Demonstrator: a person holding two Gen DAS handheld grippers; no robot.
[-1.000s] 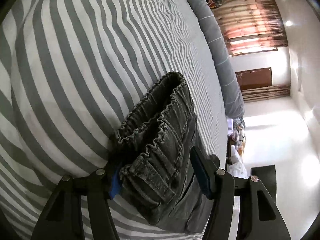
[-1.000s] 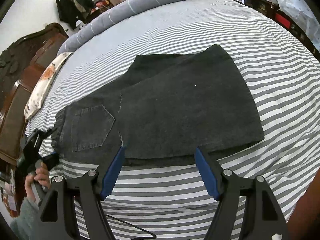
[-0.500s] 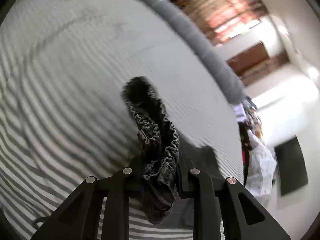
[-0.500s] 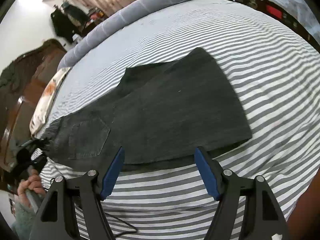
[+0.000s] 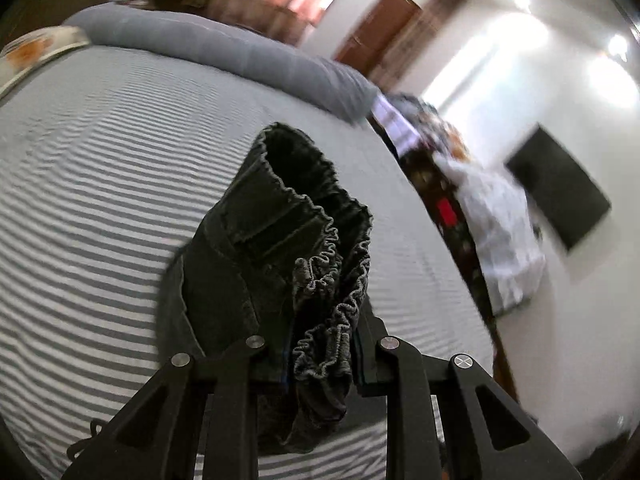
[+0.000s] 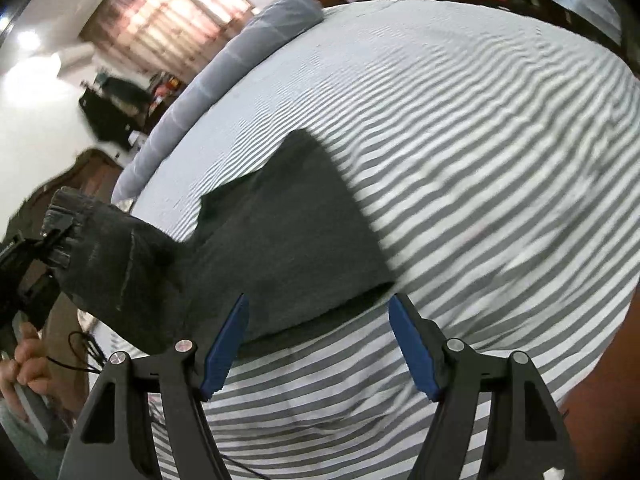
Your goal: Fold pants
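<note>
Dark grey denim pants (image 6: 288,240) lie on the striped bed (image 6: 480,160), legs folded together and flat. My left gripper (image 5: 320,352) is shut on the bunched elastic waistband (image 5: 320,280) and holds it lifted off the bed; the raised waist end also shows in the right wrist view (image 6: 108,260) at the left. My right gripper (image 6: 318,344) is open and empty, just above the near edge of the pants' leg part.
A long grey bolster (image 5: 224,52) runs along the bed's far side. A dark wooden headboard (image 6: 80,176) is at the left. Cluttered furniture with white cloth (image 5: 496,232) stands beyond the bed's edge. A black cable (image 6: 80,344) hangs near the left hand.
My left gripper closed on the waistband and lifted it off the bed, swinging toward the legs. My right gripper stayed open near the leg edge, shifting slightly.
</note>
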